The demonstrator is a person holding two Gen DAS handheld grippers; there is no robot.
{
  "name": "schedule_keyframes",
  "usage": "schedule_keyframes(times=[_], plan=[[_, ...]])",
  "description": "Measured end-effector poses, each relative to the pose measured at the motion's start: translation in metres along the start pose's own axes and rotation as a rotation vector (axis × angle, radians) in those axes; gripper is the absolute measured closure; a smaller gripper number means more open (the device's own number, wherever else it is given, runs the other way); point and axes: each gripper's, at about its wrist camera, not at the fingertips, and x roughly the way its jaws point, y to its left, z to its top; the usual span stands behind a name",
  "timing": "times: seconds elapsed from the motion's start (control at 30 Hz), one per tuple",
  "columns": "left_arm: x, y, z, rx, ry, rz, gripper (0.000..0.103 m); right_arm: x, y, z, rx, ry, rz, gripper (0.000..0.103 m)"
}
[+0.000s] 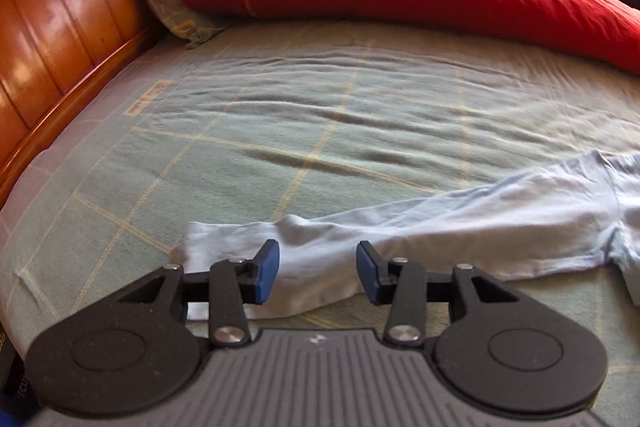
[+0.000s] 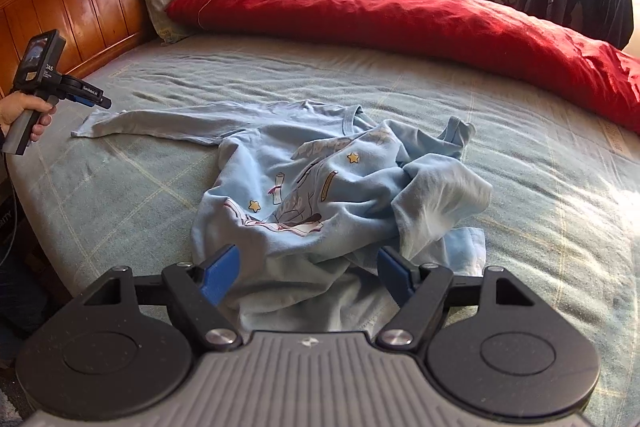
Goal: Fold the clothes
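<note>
Now the light-blue long-sleeve shirt (image 2: 320,183) lies crumpled mid-bed (image 2: 520,131), one sleeve (image 1: 400,235) stretched out; left gripper (image 1: 318,273) fingers released above the cuff, right gripper (image 2: 308,277) fingers spread w/ nothing gripped, prob. to flatten it.

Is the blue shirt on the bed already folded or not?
Not folded. The shirt lies crumpled, one sleeve stretched flat, the other bunched.

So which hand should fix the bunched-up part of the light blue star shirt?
Probably the right. The right gripper hangs open just over the crumpled hem of the light blue long-sleeved shirt. The left gripper, also open, sits by the stretched-out sleeve, farther away.
</note>
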Motion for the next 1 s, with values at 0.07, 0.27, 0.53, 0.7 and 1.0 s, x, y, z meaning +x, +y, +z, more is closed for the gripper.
schedule_keyframes(times=[0.07, 0.27, 0.53, 0.7, 1.0], plan=[[-0.012, -0.030, -0.002, 0.063, -0.014, -0.057, 0.059, -0.003, -0.002, -0.005, -0.017, -0.006, -0.014, 0.023], [-0.055, -0.122, -0.018, 0.220, -0.083, -0.250, 0.049, -0.016, -0.025, -0.022, 0.092, -0.005, -0.013, 0.024], [-0.112, -0.242, -0.075, 0.483, -0.079, -0.493, 0.044, -0.027, -0.046, -0.048, 0.128, 0.019, -0.051, 0.024], [-0.142, -0.287, -0.112, 0.537, -0.119, -0.567, 0.040, -0.021, -0.059, -0.057, 0.106, 0.025, -0.043, 0.029], [-0.156, -0.316, -0.145, 0.482, -0.101, -0.545, 0.036, 0.004, -0.091, -0.054, -0.011, 0.011, -0.056, 0.059]])
